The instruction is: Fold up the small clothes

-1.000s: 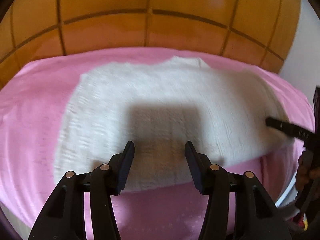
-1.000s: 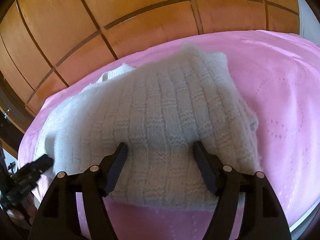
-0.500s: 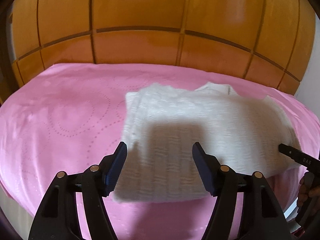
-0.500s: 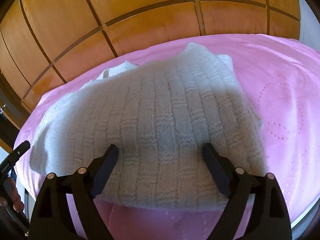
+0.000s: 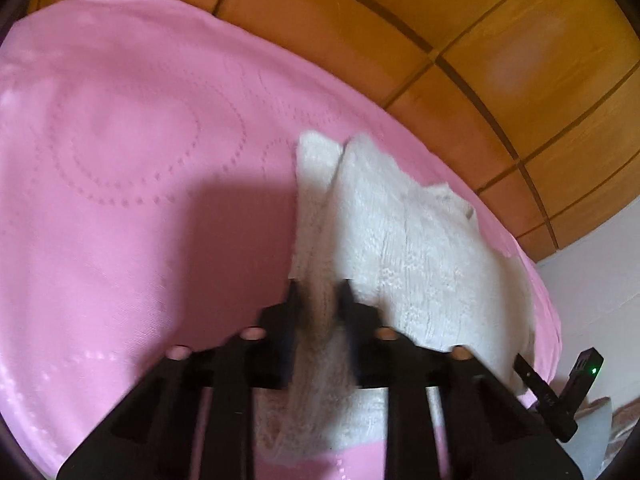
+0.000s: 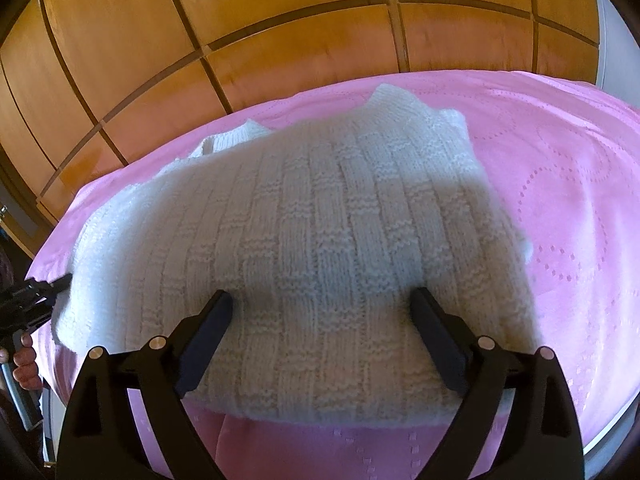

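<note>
A white knitted sweater (image 6: 320,248) lies folded on the pink bedspread (image 6: 560,208). It also shows in the left wrist view (image 5: 420,248). My left gripper (image 5: 319,292) is shut on the sweater's left edge, with white knit bunched between its fingers. My right gripper (image 6: 322,308) is open just above the sweater's near edge, its fingers spread wide over the knit and holding nothing. The left gripper's tip (image 6: 48,292) shows at the sweater's far left in the right wrist view. The right gripper's tip (image 5: 552,396) shows at the lower right in the left wrist view.
A wooden panelled headboard (image 6: 280,40) rises behind the bed. The pink bedspread (image 5: 120,200) spreads wide to the left of the sweater. A white wall (image 5: 600,280) stands at the right. The bed's near edge lies just under both grippers.
My left gripper has swung to the sweater's left edge and shut on it. My right gripper has stayed open over the near edge, opening a little wider.
</note>
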